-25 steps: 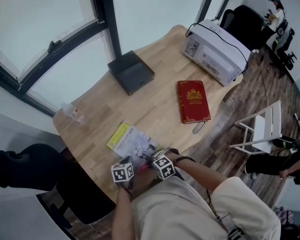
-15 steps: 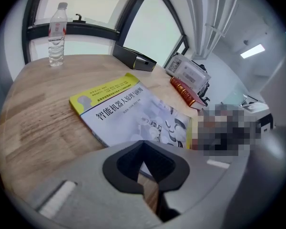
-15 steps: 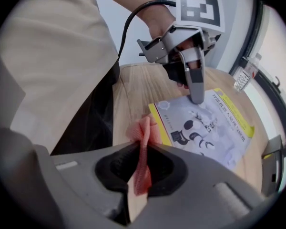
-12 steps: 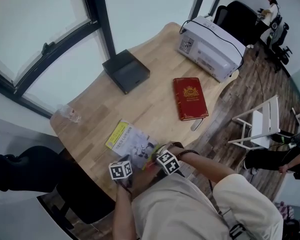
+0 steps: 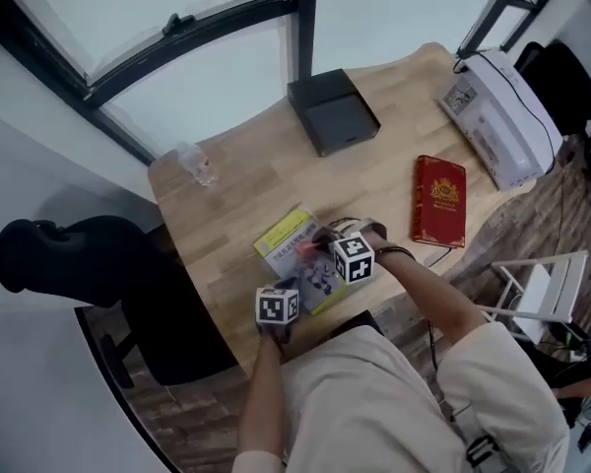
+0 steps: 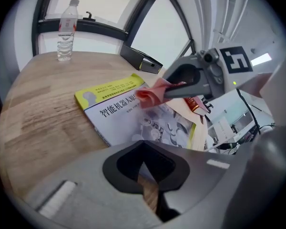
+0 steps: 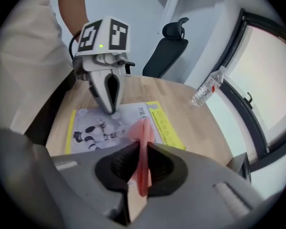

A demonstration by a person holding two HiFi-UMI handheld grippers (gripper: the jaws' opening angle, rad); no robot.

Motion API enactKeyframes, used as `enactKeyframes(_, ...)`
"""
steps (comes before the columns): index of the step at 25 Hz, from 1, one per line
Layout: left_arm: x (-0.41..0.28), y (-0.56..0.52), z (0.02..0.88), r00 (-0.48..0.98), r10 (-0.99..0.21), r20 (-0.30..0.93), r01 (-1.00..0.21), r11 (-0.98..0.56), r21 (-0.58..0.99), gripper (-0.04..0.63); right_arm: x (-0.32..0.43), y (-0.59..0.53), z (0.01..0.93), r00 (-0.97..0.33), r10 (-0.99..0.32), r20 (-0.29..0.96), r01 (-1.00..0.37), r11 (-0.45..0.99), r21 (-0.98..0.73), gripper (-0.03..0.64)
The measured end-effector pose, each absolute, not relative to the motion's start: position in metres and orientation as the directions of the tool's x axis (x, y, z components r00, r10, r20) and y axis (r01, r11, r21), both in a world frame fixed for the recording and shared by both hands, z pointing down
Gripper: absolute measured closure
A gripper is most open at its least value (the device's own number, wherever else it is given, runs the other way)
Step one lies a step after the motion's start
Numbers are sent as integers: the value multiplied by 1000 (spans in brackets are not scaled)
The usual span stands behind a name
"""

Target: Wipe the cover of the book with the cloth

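Observation:
A book (image 5: 288, 236) with a yellow and white cover lies flat near the table's front edge, also in the left gripper view as the book (image 6: 119, 109). My right gripper (image 5: 313, 248) is shut on a folded pink cloth (image 5: 303, 249) and holds it on the cover. In its own view the right gripper (image 7: 141, 152) pinches the cloth (image 7: 144, 130) upright between its jaws. My left gripper (image 5: 288, 289) is shut with nothing in it, its tip down on the near part of the cover. The right gripper view shows the left gripper (image 7: 109, 109) touching the book (image 7: 93, 125).
On the wooden table (image 5: 246, 195) lie a red book (image 5: 440, 201) at the right, a black box (image 5: 333, 112) at the back, a water bottle (image 5: 195, 163) at the far left and a white printer (image 5: 500, 116). A black chair (image 5: 89, 264) stands left, a white folding chair (image 5: 537, 284) right.
The head view has swung round. My right gripper has moved forward with the cloth from the table's edge onto the book's cover. The left gripper stays at the book's near edge.

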State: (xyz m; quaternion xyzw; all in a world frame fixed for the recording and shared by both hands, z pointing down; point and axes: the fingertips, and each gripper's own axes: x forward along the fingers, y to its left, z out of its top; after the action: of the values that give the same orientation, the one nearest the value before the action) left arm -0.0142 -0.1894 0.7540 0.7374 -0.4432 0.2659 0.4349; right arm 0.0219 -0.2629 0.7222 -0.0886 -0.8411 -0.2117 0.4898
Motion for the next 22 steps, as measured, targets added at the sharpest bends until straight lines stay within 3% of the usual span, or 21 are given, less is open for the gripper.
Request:
enactKeyframes(6,-16,-189,752,456,-420,785,-890,-193,414,589,-35,-290,737,-508,-75,858,414,852,320,578)
enactKeyframes(12,-18,-189,751,467,-412,782,-884,-201,422,589,-23,-257,758,-439,19,898,470,857,211,583)
enactKeyframes(22,-17,-188,750,481,-401,780,-877,-219,428,589,-9,-234,760,-474,-13,880,444,860,252,584)
